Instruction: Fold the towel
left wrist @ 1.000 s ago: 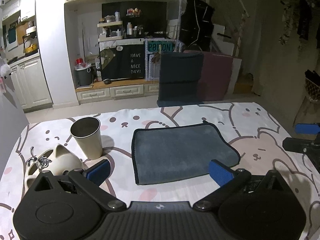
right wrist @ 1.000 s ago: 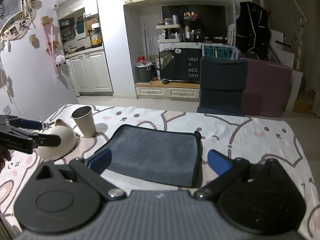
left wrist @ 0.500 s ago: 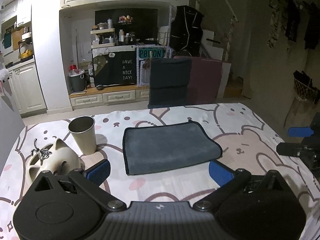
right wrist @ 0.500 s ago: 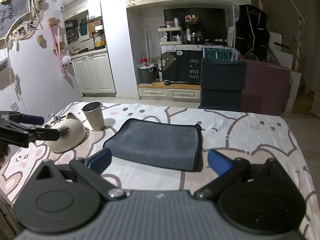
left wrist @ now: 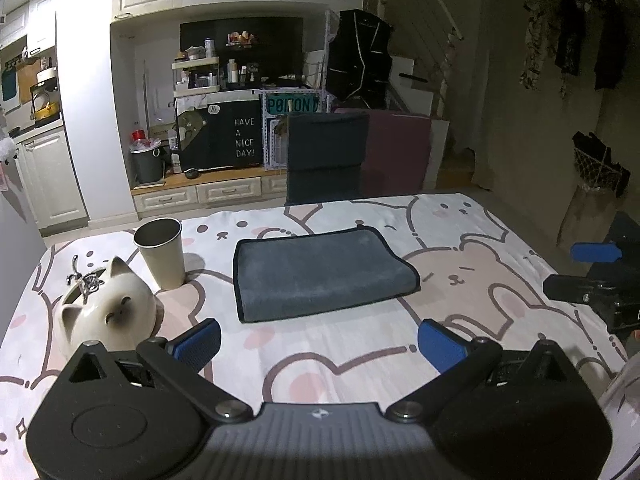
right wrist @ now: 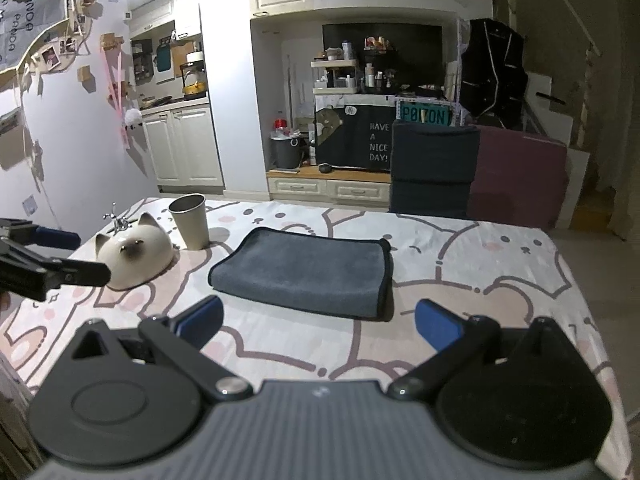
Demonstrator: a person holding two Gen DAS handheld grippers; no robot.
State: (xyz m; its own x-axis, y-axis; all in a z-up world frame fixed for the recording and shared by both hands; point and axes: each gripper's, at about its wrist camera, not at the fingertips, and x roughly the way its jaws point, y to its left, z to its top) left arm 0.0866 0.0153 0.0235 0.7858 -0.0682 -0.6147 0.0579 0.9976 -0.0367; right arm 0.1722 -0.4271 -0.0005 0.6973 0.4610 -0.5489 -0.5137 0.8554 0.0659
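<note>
A grey towel (left wrist: 320, 272) with dark edging lies folded flat in the middle of the table; it also shows in the right wrist view (right wrist: 304, 270). My left gripper (left wrist: 318, 342) is open and empty, held above the table on the near side of the towel, clear of it. My right gripper (right wrist: 318, 320) is open and empty, also back from the towel's near edge. The right gripper shows at the right edge of the left wrist view (left wrist: 592, 276), and the left gripper at the left edge of the right wrist view (right wrist: 52, 256).
A cat-shaped ceramic bowl (left wrist: 106, 312) and a beige cup (left wrist: 162, 254) stand left of the towel. The table wears a bear-print cloth (left wrist: 472, 280). A dark chair (left wrist: 326, 160) stands behind the far edge.
Both grippers have drawn back and up from the towel, so it looks smaller and farther. The towel lies still. Both stay open.
</note>
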